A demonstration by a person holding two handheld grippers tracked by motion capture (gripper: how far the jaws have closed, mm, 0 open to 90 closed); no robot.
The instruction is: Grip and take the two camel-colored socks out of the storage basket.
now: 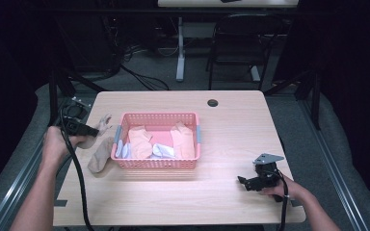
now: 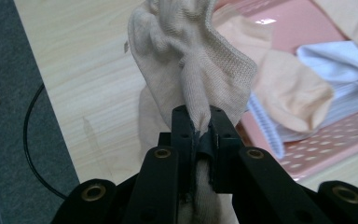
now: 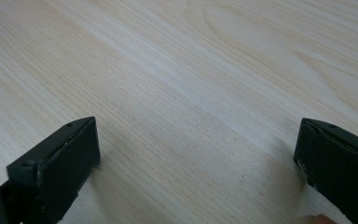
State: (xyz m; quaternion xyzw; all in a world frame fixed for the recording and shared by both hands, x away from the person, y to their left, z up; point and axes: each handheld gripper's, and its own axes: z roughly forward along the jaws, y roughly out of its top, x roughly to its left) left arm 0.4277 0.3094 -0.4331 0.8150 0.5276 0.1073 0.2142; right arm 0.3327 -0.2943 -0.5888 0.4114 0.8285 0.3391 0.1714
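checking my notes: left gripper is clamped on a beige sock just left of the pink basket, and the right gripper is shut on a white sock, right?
Not quite. The left gripper is indeed clamped on the beige sock just left of the pink basket. But the right gripper holds nothing: the right gripper view shows its jaws standing wide apart over bare table.

There is one pink plastic basket with holes [image 1: 158, 163] on one light wooden table [image 1: 221, 192]. Two beige cloth socks [image 1: 99, 155] are outside it. Inside are two peach socks [image 1: 139, 141] and two white socks [image 1: 163, 151]. Two black grippers [image 1: 243, 182] are there.
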